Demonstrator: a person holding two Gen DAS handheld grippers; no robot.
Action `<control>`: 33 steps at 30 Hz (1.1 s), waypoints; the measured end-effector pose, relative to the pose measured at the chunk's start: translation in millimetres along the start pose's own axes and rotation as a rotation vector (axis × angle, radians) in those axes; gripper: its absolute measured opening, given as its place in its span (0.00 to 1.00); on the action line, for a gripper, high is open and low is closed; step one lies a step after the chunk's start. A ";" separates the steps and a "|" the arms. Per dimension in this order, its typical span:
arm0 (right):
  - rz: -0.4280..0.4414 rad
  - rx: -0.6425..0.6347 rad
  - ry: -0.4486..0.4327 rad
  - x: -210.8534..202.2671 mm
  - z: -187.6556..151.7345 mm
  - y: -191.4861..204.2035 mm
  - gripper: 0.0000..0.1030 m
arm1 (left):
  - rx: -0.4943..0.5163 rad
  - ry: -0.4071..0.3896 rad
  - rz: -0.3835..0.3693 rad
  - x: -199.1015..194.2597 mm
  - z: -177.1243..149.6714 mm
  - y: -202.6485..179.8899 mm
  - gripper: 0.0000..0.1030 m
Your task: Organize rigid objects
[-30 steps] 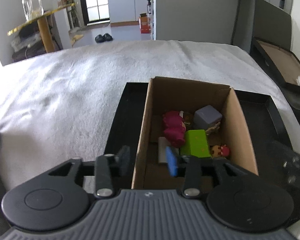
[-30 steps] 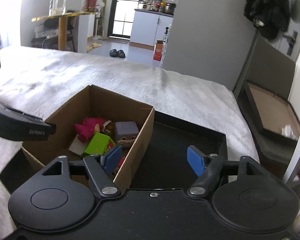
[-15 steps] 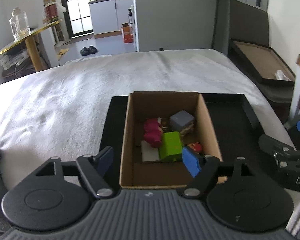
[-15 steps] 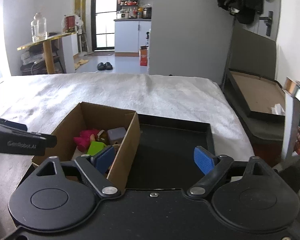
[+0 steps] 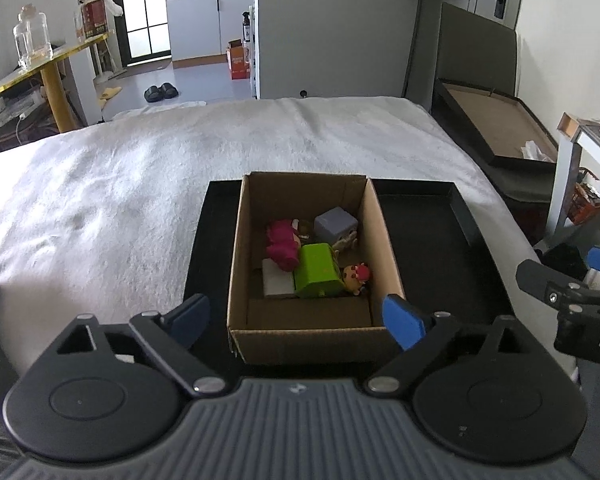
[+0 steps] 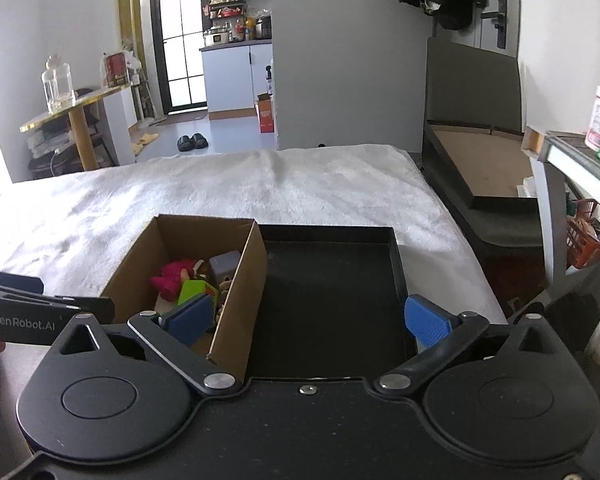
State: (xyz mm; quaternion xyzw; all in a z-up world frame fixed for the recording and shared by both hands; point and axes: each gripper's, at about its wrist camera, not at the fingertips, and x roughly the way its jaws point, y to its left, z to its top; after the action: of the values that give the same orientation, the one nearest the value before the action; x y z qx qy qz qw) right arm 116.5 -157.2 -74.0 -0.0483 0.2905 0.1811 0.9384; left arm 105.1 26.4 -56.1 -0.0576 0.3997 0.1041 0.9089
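Observation:
An open cardboard box (image 5: 312,340) (image 6: 240,300) stands in the left half of a black tray (image 5: 420,240) (image 6: 332,288) on the bed. Inside lie a pink figure (image 5: 283,245) (image 6: 174,278), a green block (image 5: 318,270) (image 6: 192,290), a grey cube (image 5: 335,222) (image 6: 224,264), a white block (image 5: 278,282) and a small red-capped figure (image 5: 356,276). My left gripper (image 5: 296,320) hovers before the box's near wall, jaws opening, nothing between the pads. My right gripper (image 6: 308,320) hangs over the tray's near right part, jaws opening and empty.
A white blanket (image 5: 120,200) covers the bed around the tray. A dark framed board (image 5: 496,128) leans at the right, with a side table and red basket (image 6: 584,232) beside it. A gold-edged table with a glass jar (image 5: 32,40) stands at the back left.
Both grippers have drawn back from the box and risen, and their jaws have spread much wider. The left jaws earlier straddled the box's left wall; now they stand clear of it.

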 end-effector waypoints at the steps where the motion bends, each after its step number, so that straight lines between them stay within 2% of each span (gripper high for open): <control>1: -0.001 0.001 -0.004 -3.8 1.0 0.9 1.00 | 0.003 -0.007 -0.003 -4.1 -0.1 0.6 0.92; 8: -0.003 0.023 -0.018 -25.9 1.3 4.0 1.00 | -0.001 -0.035 -0.049 -28.1 -5.8 3.1 0.93; 13: 0.004 0.048 -0.003 -38.7 -2.2 3.1 1.00 | 0.040 -0.065 -0.040 -41.9 -10.6 -2.8 0.94; 19: -0.014 0.056 0.016 -52.1 -6.0 1.1 1.00 | 0.040 -0.053 -0.081 -49.3 -12.4 -2.6 0.94; 33: -0.048 0.088 0.008 -86.7 -6.7 9.0 1.00 | 0.058 -0.071 -0.109 -84.1 -18.3 9.0 0.94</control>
State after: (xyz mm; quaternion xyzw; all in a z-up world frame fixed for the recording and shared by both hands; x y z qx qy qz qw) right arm 43.3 -177.1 -30.7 -0.0146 0.3009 0.1455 0.9424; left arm 34.5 19.6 -6.5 -0.0491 0.3665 0.0447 0.9280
